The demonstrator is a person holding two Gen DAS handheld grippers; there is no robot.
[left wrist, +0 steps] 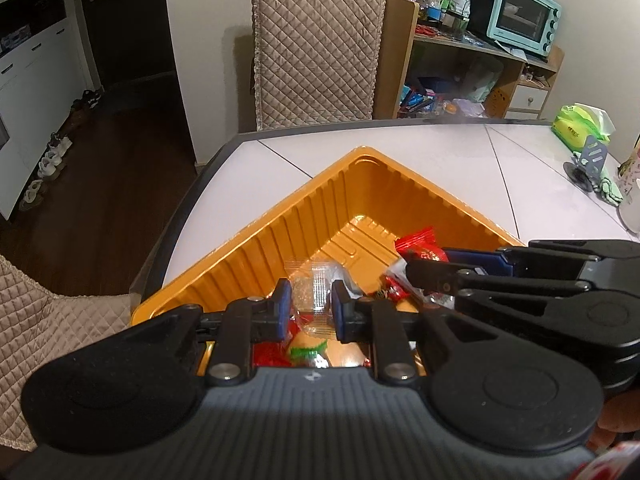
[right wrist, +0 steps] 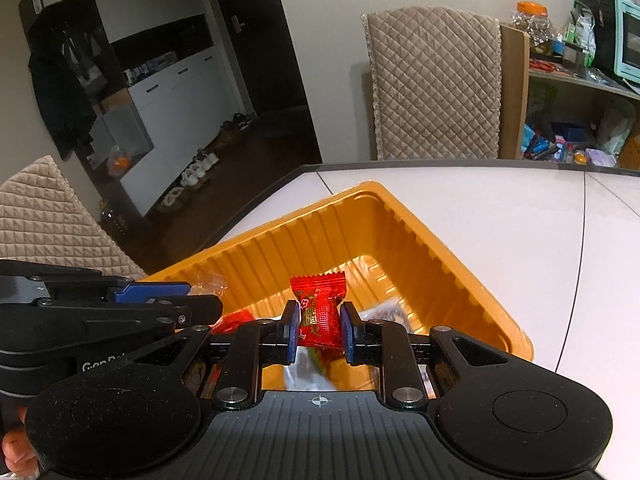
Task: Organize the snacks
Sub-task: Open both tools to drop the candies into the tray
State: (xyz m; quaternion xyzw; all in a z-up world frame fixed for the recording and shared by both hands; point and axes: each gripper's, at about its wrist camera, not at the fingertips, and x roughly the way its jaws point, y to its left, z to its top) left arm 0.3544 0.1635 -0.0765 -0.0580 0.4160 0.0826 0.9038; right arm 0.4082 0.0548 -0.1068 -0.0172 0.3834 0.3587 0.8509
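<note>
Snacks sit pinched in both my tools above the orange tray (left wrist: 256, 240). My left tool (left wrist: 311, 304) tilts steeply down over the tray's near end, its blue pads closed on a clear-wrapped snack (left wrist: 314, 288). My right tool (right wrist: 319, 326) tilts down too, a little less steeply, and is clamped on a red-wrapped snack (right wrist: 320, 308) that stands upright between the pads. The two tools hang side by side over the tray, the right one reaching in from the right edge of the left view. More wrapped snacks (left wrist: 310, 350) lie on the tray floor beneath them. The tray rests on the white counter (left wrist: 440, 152), near its corner, with a quilted chair (left wrist: 316, 48) beyond.
</note>
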